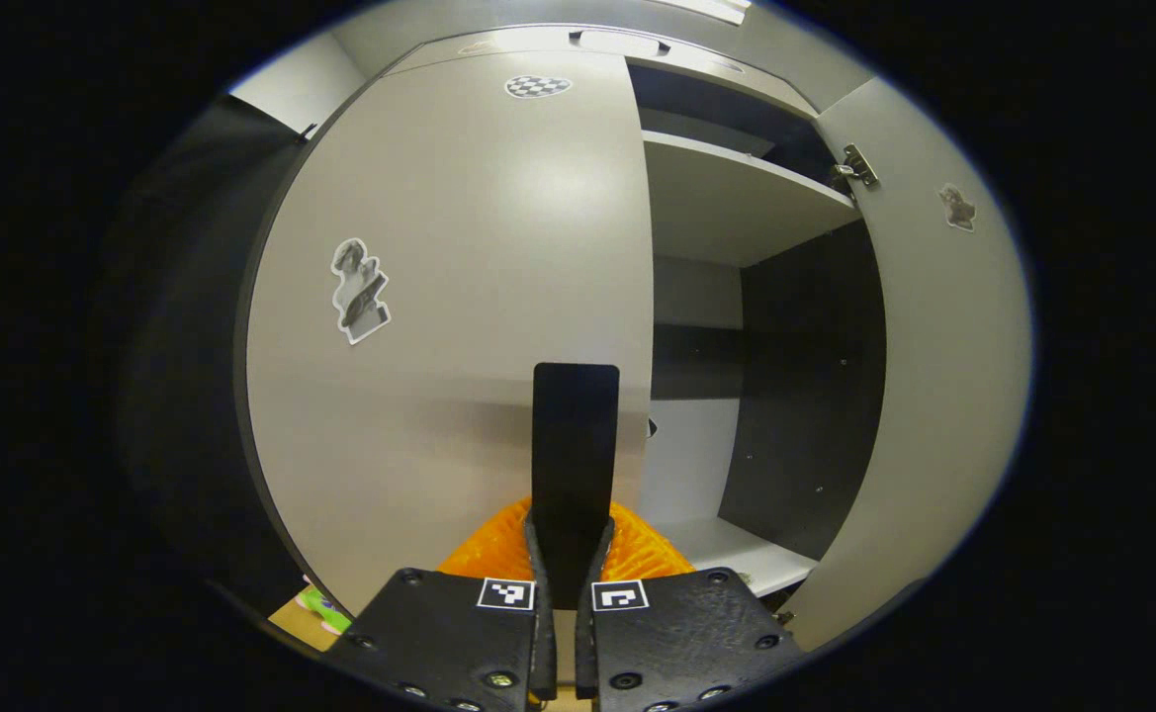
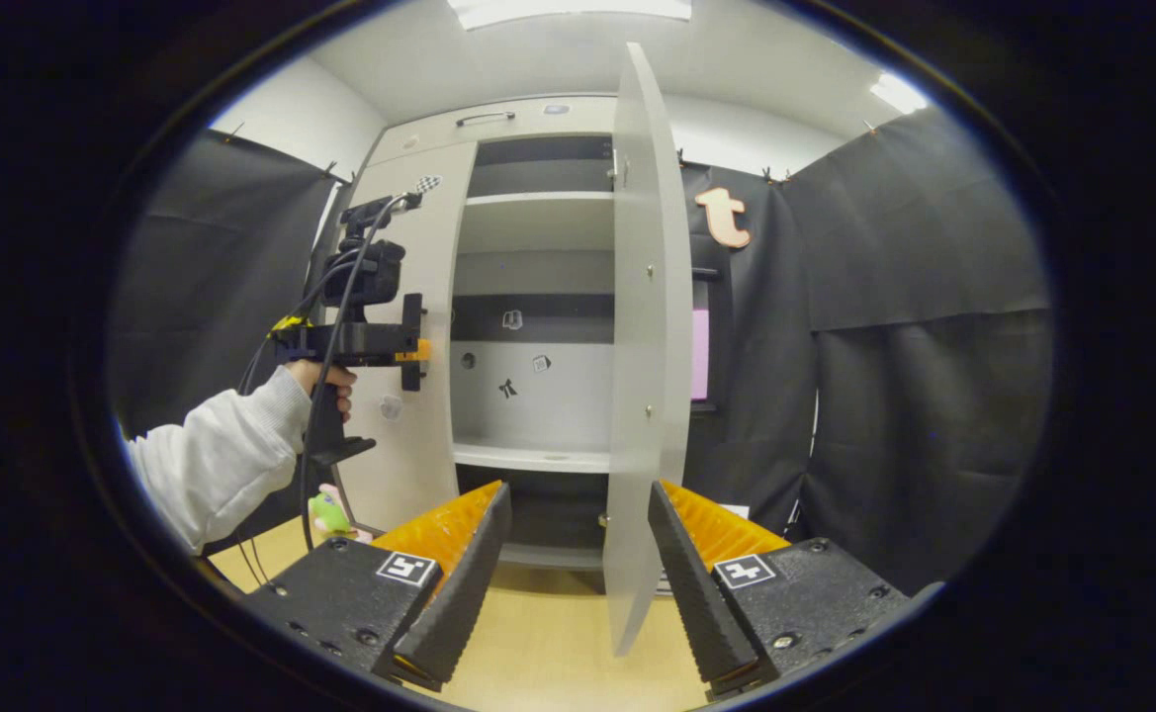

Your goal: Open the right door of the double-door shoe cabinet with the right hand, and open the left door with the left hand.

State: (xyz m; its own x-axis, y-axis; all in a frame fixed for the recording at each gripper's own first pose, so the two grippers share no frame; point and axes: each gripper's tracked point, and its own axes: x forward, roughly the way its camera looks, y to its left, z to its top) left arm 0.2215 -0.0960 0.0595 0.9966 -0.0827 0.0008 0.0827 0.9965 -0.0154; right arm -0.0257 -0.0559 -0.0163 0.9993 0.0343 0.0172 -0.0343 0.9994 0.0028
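Matte shoe cabinet (image 2: 538, 297): left claw (image 1: 575, 554) clamping slim black handle (image 1: 575, 435); right claw (image 2: 573, 554) wide.

Recording booth: black cloth walls (image 2: 914, 297), lone shoe cabinet (image 2: 538, 297).

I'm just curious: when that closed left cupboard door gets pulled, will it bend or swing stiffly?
Probably stiffly: the left door looks like a flat rigid panel. It likely pivots on hinges like the open right door's hinge. The left tongs grip its black handle.

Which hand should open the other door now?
The left. Its tool is already clamped on the black handle of the closed left door. The right door already stands open, beyond the open right tool.
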